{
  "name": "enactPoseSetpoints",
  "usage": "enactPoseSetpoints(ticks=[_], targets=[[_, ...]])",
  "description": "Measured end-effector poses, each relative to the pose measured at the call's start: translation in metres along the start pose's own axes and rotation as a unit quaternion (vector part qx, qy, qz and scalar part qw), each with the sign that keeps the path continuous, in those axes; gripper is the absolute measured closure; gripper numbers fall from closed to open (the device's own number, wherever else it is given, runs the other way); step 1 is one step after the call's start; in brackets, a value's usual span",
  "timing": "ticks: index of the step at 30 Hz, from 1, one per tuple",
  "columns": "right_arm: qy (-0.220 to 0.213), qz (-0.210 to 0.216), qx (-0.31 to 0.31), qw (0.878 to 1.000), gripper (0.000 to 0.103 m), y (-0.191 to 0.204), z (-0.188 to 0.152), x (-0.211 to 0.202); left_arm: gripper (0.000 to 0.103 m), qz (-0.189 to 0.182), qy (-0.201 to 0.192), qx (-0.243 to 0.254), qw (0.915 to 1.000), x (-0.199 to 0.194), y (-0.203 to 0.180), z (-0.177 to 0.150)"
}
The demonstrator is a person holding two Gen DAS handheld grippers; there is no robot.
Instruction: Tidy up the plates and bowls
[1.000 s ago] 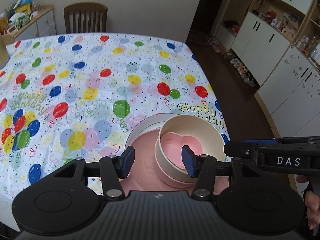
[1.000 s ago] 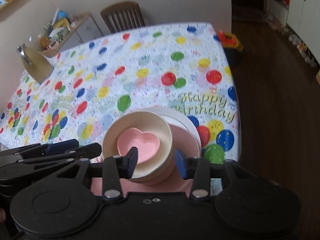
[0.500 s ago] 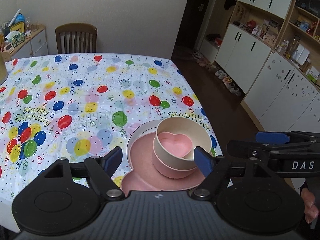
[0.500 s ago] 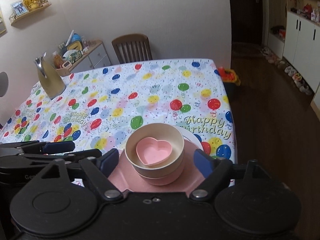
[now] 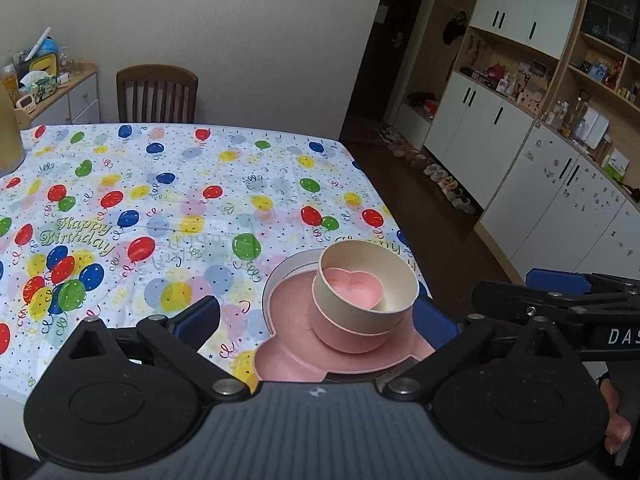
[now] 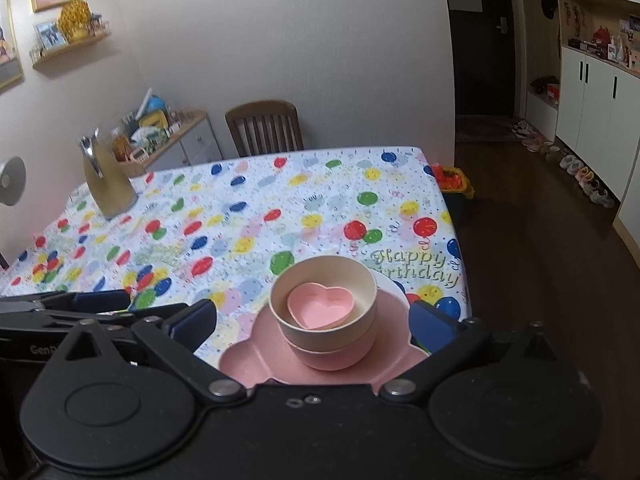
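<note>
My left gripper (image 5: 316, 320) is spread wide, jaws have just been opening, nothing clamped; the blue pads (image 5: 198, 320) stand clear on either side of the stack, touching none of it. My right gripper (image 6: 314, 322) is the same: wide apart, just been opening, pads (image 6: 192, 322) off the dishes, empty. Between the fingers in both views sits the stack: small pink heart dish (image 5: 352, 290) (image 6: 322, 306) inside a cream bowl (image 5: 366, 284) (image 6: 324, 300), which is nested in a pink bowl (image 5: 352, 338) (image 6: 332, 354), which sits on a pink lobed plate (image 5: 288, 356) (image 6: 248, 354), with a white plate (image 5: 280, 276) (image 6: 394, 286) underneath showing only at its rim. The stack sits at the near right corner of the table (image 5: 180, 200) (image 6: 260, 216), on a balloon "Happy Birthday" cloth. From the left view the right gripper's body (image 5: 560, 312) is just to the right, apart from the dishes. A gold kettle (image 6: 106, 184) stands at the far left of the table, well apart from the stack. A wooden chair (image 5: 157, 94) (image 6: 264, 128) stands at the far edge.
</note>
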State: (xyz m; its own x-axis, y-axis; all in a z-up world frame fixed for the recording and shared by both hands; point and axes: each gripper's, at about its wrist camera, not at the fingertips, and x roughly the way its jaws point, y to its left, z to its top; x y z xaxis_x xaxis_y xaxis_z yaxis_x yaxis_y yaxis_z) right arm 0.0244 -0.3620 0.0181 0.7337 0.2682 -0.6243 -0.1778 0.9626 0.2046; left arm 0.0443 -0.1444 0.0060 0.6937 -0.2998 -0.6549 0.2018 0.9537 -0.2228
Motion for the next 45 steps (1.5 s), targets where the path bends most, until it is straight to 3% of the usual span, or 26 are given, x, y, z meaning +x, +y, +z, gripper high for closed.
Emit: enactPoseSetpoints(ticks=[9,19,32,45], targets=[[-0.022,-0.008,-0.009,1.0,0.0,0.011,-0.017,-0.008,0.0,0.014,-0.01,0.001,0.9999,-0.014,0.007,-0.008],[-0.025,-0.025,0.037,0.999,0.0,0.022,-0.037,-0.016,0.0,0.018,-0.009,-0.002,0.9998,-0.025,0.011,-0.019],[-0.037,-0.055,0.033,0.997,0.0,0.031,-0.039,-0.024,0.0,0.034,-0.014,-0.003,0.9993,-0.035,0.013,-0.02],[-0.031,-0.063,0.038,0.997,0.0,0.031,-0.042,-0.027,0.0,0.024,-0.003,0.006,0.9997,-0.04,0.01,-0.025]])
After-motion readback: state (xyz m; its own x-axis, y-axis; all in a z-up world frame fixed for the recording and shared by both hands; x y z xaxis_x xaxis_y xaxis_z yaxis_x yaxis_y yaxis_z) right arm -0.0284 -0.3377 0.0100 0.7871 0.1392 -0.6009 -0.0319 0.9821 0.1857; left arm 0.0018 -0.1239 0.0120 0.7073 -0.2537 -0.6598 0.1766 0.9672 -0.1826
